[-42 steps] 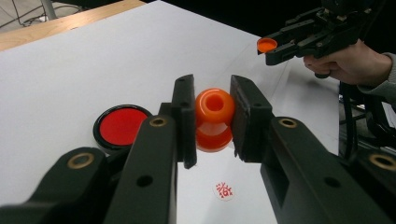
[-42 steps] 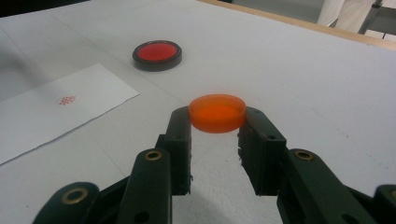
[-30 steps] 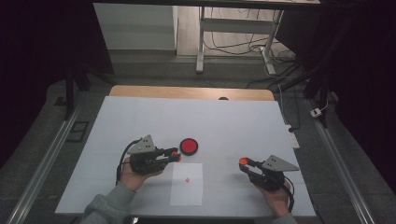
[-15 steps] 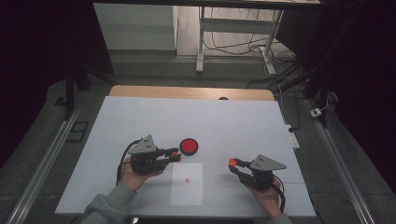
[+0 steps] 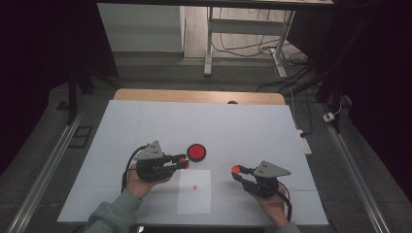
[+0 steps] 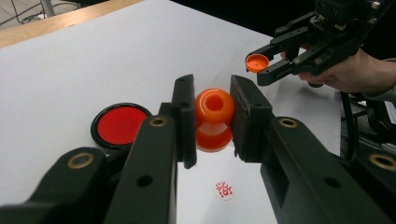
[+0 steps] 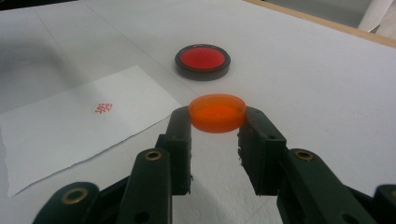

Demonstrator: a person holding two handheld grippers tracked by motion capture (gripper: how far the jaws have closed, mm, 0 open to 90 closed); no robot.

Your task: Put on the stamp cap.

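High view: my left hand-held gripper (image 5: pixel 180 163) sits lower left of centre on the white worktop (image 5: pixel 145 126), jaws clamped on an orange stamp (image 5: pixel 183 162) at the tips. Just right & above it lies the ink pad (image 5: pixel 197 152), black rim w/ red centre, near the stamp but apart. Below that, a white paper sheet (image 5: pixel 194 199) w/ a small red mark (image 5: pixel 195 187) lies flat at lower centre. My right hand-held gripper (image 5: pixel 238 171) is lower right, closed on an orange cap (image 5: pixel 235 169), well apart from the left one.

Left gripper view: the stamp (image 6: pixel 214 119) is pinched at frame centre betw. both jaws, its round hollow end facing the camera. Ink pad (image 6: pixel 120 125) at left, red mark (image 6: pixel 224 190) on paper below centre. Upper right: the other hand (image 6: pixel 348 74) & its gripper, cap (image 6: pixel 257 62) held w/ the open side toward me.

Right gripper view: jaws squeeze the cap (image 7: pixel 217 112) by its sides at centre, above the worktop. Ink pad (image 7: pixel 202 61) beyond it, upper centre; paper (image 7: pixel 70 126) w/ mark (image 7: pixel 103 108) at left.
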